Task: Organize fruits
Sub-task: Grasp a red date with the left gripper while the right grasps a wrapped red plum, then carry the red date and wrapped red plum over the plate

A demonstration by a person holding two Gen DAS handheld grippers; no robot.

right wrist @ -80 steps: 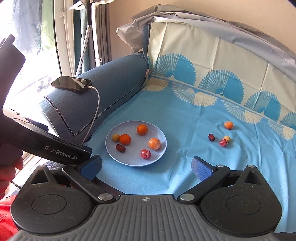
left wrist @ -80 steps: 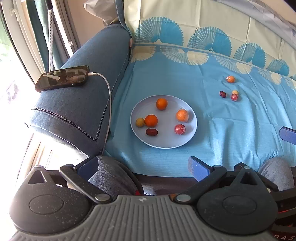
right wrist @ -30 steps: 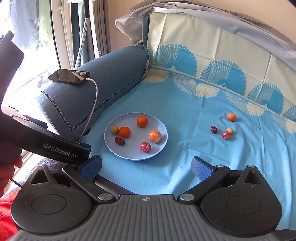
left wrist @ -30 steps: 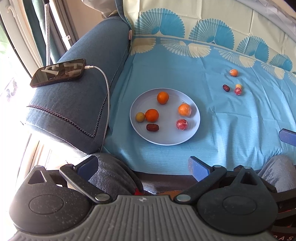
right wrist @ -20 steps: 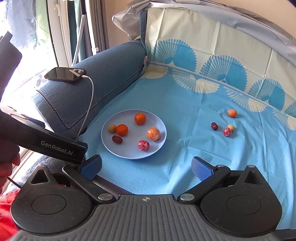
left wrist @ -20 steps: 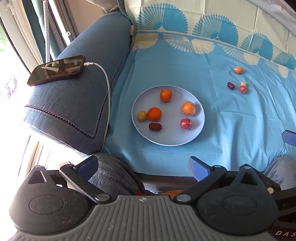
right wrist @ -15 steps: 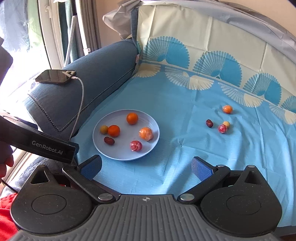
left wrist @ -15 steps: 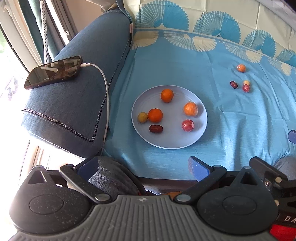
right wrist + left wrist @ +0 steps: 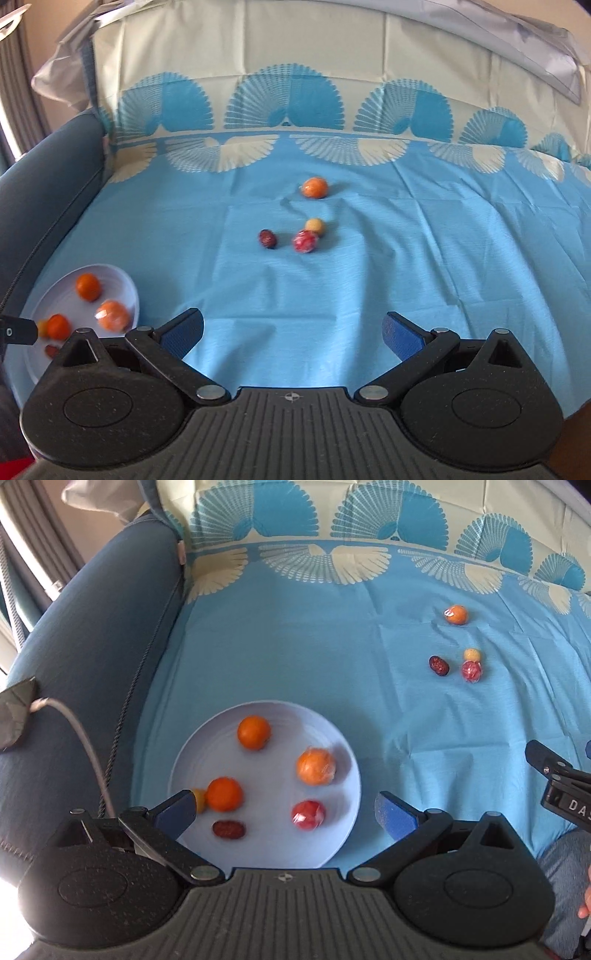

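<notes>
Left wrist view. The left gripper (image 9: 284,812), jaws apart and empty, hangs over the near rim of the pale blue plate (image 9: 332,853). The plate already bears two oranges, a wrapped orange fruit (image 9: 316,766), a wrapped red fruit (image 9: 308,814), a date and a small yellow fruit half hidden by the left finger. The sofa armrest (image 9: 92,657) and a charging cable (image 9: 88,753) bound the left side; open cloth lies to the right.

Right wrist view. The right gripper (image 9: 291,334), jaws apart and empty, faces four loose fruits on the blue cloth (image 9: 406,258): a wrapped orange (image 9: 314,187), a yellow fruit (image 9: 316,225) touching a wrapped red one (image 9: 305,241), and a dark date (image 9: 267,238). Judged best: take the separate date or the orange first, descending from above. The cloth is wrinkled, so round fruit may roll. Ample free room surrounds the group.
</notes>
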